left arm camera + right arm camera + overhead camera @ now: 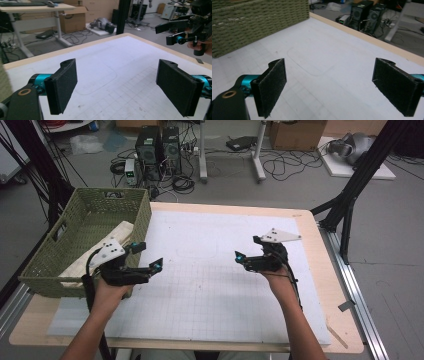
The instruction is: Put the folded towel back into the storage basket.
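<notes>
— Green wicker basket sits at the table's left edge, with a pale wooden piece lying inside it. Where are the grippers?

— Left gripper hovers just beside the basket's near right corner, jaws spread wide, nothing between them.

— And the other one?

— Right gripper hangs over the white gridded mat, well apart from the basket, its pads also released and bare.

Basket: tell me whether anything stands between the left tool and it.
Nothing visible does. The left tool, jaws open, is right beside the basket, at its right wall, over the white mat.
</notes>
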A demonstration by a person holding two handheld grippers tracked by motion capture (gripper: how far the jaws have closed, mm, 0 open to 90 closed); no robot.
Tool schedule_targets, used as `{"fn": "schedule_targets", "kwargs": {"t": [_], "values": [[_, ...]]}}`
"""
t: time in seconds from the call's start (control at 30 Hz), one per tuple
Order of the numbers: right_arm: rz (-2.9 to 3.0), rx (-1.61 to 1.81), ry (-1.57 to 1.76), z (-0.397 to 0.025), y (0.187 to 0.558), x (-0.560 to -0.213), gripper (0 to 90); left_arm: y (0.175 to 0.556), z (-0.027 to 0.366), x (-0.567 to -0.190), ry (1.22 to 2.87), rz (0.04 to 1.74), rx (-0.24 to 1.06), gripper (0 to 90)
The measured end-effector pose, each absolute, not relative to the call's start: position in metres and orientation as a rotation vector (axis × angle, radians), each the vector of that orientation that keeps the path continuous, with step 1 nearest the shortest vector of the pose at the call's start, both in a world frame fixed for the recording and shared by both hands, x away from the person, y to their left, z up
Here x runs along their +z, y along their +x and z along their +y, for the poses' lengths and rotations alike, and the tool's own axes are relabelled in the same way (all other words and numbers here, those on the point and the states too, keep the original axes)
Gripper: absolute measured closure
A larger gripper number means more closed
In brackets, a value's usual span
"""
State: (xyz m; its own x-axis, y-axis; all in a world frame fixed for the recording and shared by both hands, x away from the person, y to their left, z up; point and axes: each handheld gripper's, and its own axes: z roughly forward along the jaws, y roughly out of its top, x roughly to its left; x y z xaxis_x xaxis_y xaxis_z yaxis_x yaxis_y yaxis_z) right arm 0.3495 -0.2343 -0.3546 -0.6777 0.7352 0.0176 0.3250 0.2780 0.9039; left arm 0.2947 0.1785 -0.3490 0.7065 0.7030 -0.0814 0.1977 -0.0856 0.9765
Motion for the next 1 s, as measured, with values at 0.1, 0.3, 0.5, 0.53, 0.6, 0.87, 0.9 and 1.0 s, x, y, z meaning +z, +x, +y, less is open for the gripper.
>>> {"fn": "schedule_targets", "kwargs": {"t": [0.1, 0.3, 0.5, 0.53, 0.6, 0.87, 0.9, 1.0], "values": [[2.12, 1.343, 0.984, -0.253, 0.339, -0.361, 11.5, 0.298, 0.165, -0.354, 1.656, 0.721, 0.47, 17.7], [2.075, 1.283, 1.015, -0.28, 0.319, -0.374, 11.4, 0.301, 0.142, -0.368, 1.673, 0.686, 0.429, 17.7], [2.054, 1.25, 1.043, -0.298, 0.299, -0.389, 11.2, 0.303, 0.127, -0.385, 1.694, 0.656, 0.413, 17.6], [2.053, 1.241, 1.041, -0.299, 0.296, -0.392, 11.2, 0.303, 0.126, -0.388, 1.698, 0.658, 0.408, 17.7], [2.055, 1.231, 1.055, -0.302, 0.293, -0.395, 11.2, 0.302, 0.124, -0.392, 1.71, 0.665, 0.409, 17.7], [2.049, 1.223, 1.07, -0.306, 0.283, -0.401, 11.2, 0.298, 0.124, -0.403, 1.721, 0.668, 0.407, 17.9], [2.048, 1.22, 1.072, -0.306, 0.283, -0.401, 11.2, 0.297, 0.124, -0.405, 1.725, 0.679, 0.405, 17.9], [2.038, 1.223, 1.073, -0.306, 0.281, -0.4, 11.2, 0.297, 0.127, -0.408, 1.732, 0.688, 0.41, 18.1]]}}
